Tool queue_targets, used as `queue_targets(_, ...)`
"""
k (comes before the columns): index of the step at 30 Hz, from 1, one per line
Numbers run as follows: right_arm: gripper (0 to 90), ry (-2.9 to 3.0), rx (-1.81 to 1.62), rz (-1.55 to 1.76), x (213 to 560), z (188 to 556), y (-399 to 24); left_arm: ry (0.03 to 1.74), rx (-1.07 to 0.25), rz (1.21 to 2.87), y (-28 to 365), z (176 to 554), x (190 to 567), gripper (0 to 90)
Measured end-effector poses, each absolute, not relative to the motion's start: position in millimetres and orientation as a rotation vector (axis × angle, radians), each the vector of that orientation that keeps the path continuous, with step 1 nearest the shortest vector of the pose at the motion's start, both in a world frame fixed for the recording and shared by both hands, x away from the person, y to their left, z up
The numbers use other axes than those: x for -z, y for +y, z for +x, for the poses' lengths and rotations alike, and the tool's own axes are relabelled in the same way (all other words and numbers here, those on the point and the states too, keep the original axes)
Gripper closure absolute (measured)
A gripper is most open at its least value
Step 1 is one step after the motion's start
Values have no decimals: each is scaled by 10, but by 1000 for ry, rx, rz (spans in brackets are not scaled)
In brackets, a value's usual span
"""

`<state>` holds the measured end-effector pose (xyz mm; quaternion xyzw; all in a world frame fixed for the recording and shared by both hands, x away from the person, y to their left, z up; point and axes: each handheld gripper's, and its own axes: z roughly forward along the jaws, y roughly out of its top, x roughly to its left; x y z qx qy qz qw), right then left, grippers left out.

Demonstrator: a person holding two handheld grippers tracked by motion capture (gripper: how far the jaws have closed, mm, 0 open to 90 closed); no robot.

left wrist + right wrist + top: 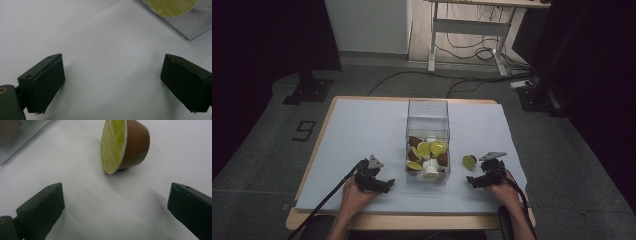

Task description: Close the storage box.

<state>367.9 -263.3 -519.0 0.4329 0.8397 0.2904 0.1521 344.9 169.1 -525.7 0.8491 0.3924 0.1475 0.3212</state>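
A brown coffee capsule with a yellow-green foil lid (125, 145) lies on its side just right of the clear plastic box (428, 117). The right gripper (115, 207) near it and the left gripper (112, 82) left of the box are both released and hold nothing.

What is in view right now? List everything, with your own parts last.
Clear box: one, transparent, middle of the table, holding capsules.
Capsules in the box: several, brown with yellow-green lids, plus white ones; exact count unclear.
Loose capsule: one, brown with a yellow-green lid, on its side right of the box, ahead of the right gripper.
White sheet: one, covering the table top.
Table: one, light wood edge.
Desk frame: one, white, on the floor behind.
Left gripper: black, open, nothing between its jaws.
Right gripper: black, open, nothing between its jaws.
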Motion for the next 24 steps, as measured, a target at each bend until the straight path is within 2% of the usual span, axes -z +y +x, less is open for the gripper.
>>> queue_targets(13, 39, 2399, -922, 1200, 5048, 3606, -2577, 950, -359, 2190, 1637, 3361, 5115, 90)
queue_targets(16, 70, 2390, -938, 1170, 5003, 3587, -2561, 910, -362, 2183, 1615, 3335, 5053, 98)
queue_targets(24, 70, 2422, -981, 1115, 4946, 3551, -2492, 837, -348, 2161, 1551, 3304, 4930, 138)
